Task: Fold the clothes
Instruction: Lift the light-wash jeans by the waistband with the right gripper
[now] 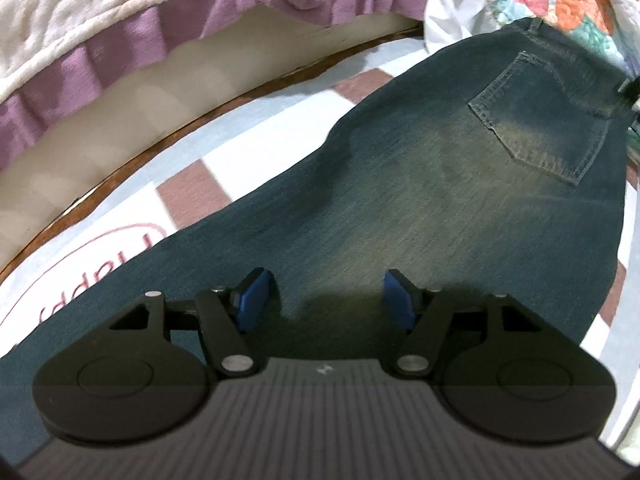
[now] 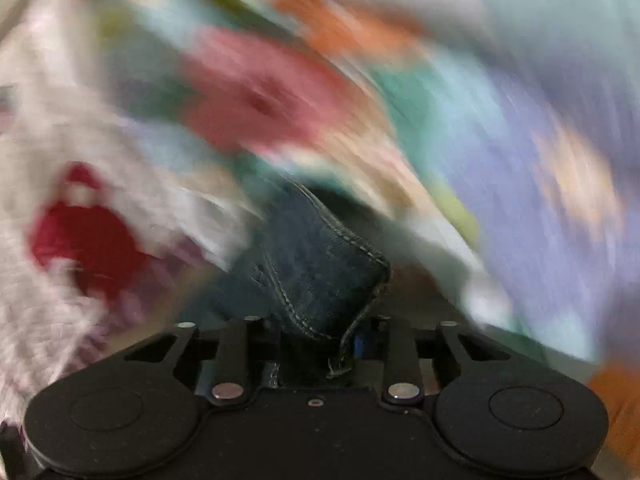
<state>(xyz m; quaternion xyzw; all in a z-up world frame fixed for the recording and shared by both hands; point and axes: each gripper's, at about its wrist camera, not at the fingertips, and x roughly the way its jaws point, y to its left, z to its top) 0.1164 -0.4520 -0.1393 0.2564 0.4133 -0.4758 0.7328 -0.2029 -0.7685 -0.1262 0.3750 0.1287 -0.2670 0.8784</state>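
Left wrist view: the left gripper (image 1: 328,300) hovers with its blue pads (image 1: 254,298) spread apart above the jeans (image 1: 420,184), which lie flat ahead of it on a patchwork sheet (image 1: 192,168); a back pocket (image 1: 548,120) sits ahead to the right. Right wrist view, badly blurred: the right gripper (image 2: 320,340) pinches a stitched corner of the jeans (image 2: 320,264), with a floral quilt (image 2: 400,120) beyond.
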